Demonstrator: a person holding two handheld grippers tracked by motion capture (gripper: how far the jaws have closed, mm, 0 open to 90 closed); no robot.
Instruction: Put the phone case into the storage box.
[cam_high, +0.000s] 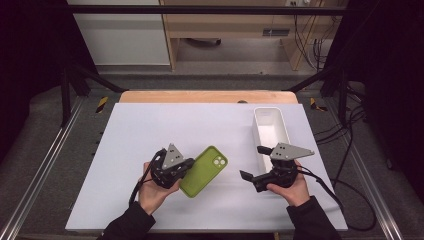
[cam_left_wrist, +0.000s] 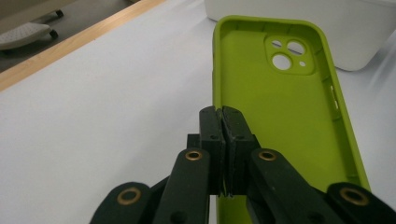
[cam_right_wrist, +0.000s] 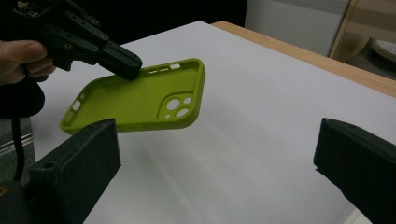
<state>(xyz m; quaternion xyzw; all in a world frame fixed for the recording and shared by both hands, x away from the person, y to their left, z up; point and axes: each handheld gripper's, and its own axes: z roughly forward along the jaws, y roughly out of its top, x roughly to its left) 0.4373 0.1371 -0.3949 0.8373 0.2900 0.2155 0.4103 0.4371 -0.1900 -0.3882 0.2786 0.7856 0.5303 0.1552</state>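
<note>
Matte green phone case (cam_left_wrist: 280, 116) in left gripper (cam_left_wrist: 223, 135), rim pinched

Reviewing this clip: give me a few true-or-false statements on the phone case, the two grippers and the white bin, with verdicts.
1. The left gripper is shut on the green phone case's side wall. True.
2. The right gripper holds the case too. False: its jaws are wide open and hold nothing.
3. The case lies inside the white bin. False: it is held up, clear of the table, left of the bin.
4. The case's hollow side faces up. True.
</note>
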